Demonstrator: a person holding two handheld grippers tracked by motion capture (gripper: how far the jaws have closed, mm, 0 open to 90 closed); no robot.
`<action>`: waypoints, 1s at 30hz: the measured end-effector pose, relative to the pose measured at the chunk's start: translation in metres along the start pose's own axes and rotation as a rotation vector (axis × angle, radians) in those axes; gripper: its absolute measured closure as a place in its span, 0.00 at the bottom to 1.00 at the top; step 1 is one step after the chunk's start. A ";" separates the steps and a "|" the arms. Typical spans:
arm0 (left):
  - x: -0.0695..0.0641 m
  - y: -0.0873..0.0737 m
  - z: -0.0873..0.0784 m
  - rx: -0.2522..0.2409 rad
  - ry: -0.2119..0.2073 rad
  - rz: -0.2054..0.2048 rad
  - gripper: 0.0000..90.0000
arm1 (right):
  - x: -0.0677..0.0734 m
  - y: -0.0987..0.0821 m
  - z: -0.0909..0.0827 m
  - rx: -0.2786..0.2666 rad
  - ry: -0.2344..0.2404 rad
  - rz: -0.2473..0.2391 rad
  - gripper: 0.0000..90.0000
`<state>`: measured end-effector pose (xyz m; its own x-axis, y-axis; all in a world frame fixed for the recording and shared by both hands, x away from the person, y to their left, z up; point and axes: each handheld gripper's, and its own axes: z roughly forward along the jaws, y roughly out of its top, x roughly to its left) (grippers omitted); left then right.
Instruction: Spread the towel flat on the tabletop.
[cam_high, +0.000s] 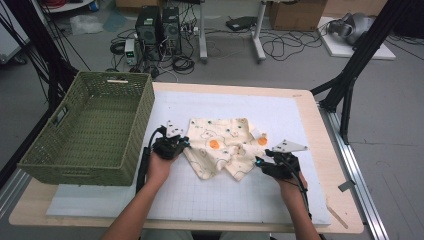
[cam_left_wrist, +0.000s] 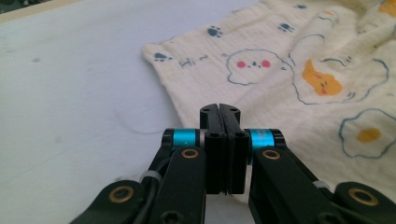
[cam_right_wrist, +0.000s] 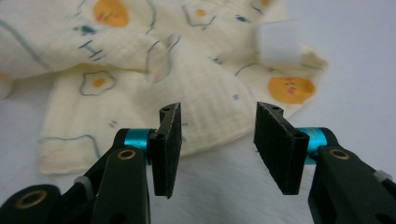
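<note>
1. Nearest me, the person's forearms come in over the near edge of the table, one gripper in each hand, both low over the white mat.
2. The left gripper has its jaws pressed flat together. From its own view they meet right at the near left edge of the cloth, and I can't tell whether a bit of fabric is pinched between them or they have closed on nothing.
3. The right gripper stands partly open, with a clear gap and nothing between its jaws. It sits just short of the cloth's near right corner, probably lined up to take that edge.
4. The cloth, cream with fried-egg and paw prints, lies rumpled and half folded on the mat, between the two grippers and reaching away from them. One gripper at each side suggests it is about to be lifted or spread by two corners.
5. Farther off to the left, a green woven basket stands empty on the table's edge, likely where the cloth will end up.
</note>
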<state>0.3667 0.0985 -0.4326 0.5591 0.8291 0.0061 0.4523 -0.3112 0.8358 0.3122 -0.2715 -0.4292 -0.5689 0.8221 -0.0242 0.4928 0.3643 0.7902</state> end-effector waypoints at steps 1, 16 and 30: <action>0.004 -0.001 0.000 0.004 0.004 -0.005 0.98 | 0.005 0.001 0.003 -0.001 0.029 -0.007 0.58; 0.024 -0.004 0.007 -0.006 0.061 -0.062 0.98 | 0.014 0.006 0.016 0.137 0.012 -0.121 0.95; 0.002 -0.005 -0.019 -0.043 -0.123 -0.032 0.57 | -0.010 0.003 -0.020 -0.033 -0.050 -0.026 0.65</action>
<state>0.3522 0.1104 -0.4263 0.6269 0.7743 -0.0864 0.4430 -0.2631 0.8570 0.3059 -0.2872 -0.4140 -0.5470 0.8338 -0.0746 0.4560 0.3715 0.8087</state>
